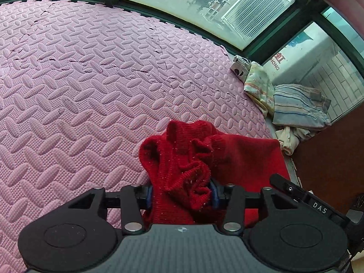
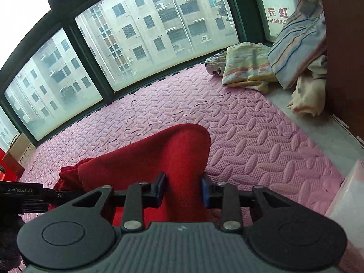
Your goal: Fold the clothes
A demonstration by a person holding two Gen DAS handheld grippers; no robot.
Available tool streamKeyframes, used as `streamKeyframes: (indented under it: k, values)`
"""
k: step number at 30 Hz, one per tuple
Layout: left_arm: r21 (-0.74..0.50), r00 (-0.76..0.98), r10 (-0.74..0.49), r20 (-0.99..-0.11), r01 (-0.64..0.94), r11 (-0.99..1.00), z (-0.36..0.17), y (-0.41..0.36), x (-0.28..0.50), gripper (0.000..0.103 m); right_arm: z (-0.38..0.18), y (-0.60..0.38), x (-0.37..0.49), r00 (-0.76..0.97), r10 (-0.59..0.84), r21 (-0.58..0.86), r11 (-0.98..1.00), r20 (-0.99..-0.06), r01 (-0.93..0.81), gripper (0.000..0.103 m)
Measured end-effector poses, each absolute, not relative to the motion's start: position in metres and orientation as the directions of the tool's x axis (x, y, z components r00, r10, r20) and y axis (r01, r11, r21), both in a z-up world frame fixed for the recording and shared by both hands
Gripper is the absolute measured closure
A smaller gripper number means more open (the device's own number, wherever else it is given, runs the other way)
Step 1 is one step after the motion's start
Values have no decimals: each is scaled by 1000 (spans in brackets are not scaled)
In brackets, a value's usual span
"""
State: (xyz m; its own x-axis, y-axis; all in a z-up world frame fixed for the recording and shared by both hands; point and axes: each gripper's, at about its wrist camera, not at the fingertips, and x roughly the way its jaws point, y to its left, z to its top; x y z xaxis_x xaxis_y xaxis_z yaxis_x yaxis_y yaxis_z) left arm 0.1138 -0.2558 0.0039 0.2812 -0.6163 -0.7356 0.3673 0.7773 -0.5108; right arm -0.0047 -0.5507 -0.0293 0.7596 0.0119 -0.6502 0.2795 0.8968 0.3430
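Note:
A red knit sweater (image 1: 182, 157) is bunched up above a pink foam mat (image 1: 79, 79). My left gripper (image 1: 182, 194) is shut on a crumpled ribbed part of it. In the right wrist view the same red sweater (image 2: 168, 157) stretches from the jaws toward the left. My right gripper (image 2: 183, 188) is shut on a smooth fold of it. The right gripper's black body (image 1: 302, 195) shows at the lower right of the left wrist view. The left gripper's body (image 2: 25, 193) shows at the left edge of the right wrist view.
A pile of folded and loose cloths (image 2: 279, 59) lies at the far right corner of the pink mat (image 2: 250, 125), also seen in the left wrist view (image 1: 291, 107). Large windows (image 2: 136, 41) run behind the mat. A brown panel (image 2: 341, 56) stands on the right.

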Motion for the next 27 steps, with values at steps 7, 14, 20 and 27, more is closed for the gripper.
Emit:
streamKeyframes:
  k: [7,14,20,27]
  values:
    - [-451,384,-598,-704,409,794,36,-248,112,48,-9,-557,-10,801,-18,317,913,-598,258,65]
    - [-456,374,-686,-625,538,709,63,-275,106,76,-9,-557,22,802,5,313,922,-597,228,66]
    - [-455,301,-688,-660,568,685,34,-307,115,84,-28,-555,50,775,14,311,920,-631,237,65]
    - [-517,267,-682,-681,483,706,3,-296,143,94,-42,-551,62,761,15,297,926,-648,234,65]
